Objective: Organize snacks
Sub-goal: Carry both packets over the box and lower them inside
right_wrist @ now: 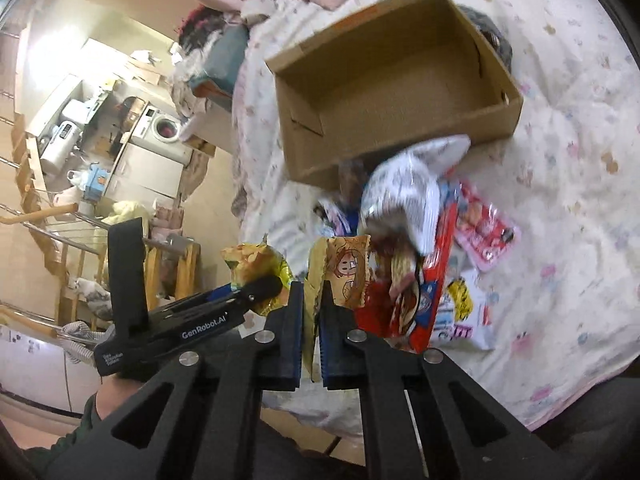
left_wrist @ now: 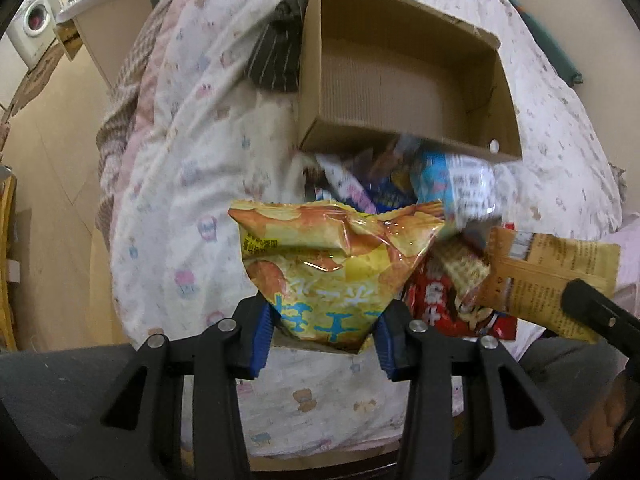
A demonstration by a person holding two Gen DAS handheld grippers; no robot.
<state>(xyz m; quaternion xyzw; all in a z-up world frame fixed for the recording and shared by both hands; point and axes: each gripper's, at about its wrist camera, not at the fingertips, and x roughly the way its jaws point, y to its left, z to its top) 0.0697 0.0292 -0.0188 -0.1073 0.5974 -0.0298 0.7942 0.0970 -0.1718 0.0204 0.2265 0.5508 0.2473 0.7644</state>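
Note:
My left gripper [left_wrist: 325,330] is shut on a yellow chip bag [left_wrist: 336,256] and holds it above the bed. My right gripper [right_wrist: 311,328] is shut on the edge of a brown snack packet [right_wrist: 344,276], which also shows at the right of the left wrist view [left_wrist: 548,280]. The chip bag and the left gripper show in the right wrist view [right_wrist: 256,268]. An open, empty cardboard box [left_wrist: 400,80] lies beyond on the bed, also in the right wrist view [right_wrist: 392,92]. A pile of snack packets [left_wrist: 400,188] lies in front of the box, with a red packet [right_wrist: 424,300] and a pink one [right_wrist: 484,236].
The bed has a white patterned duvet [left_wrist: 192,200]. A dark striped cloth [left_wrist: 276,60] lies left of the box. The bed's edge drops to the floor [left_wrist: 52,184] on the left. A washing machine [right_wrist: 164,132] and stair rails [right_wrist: 60,236] stand far off.

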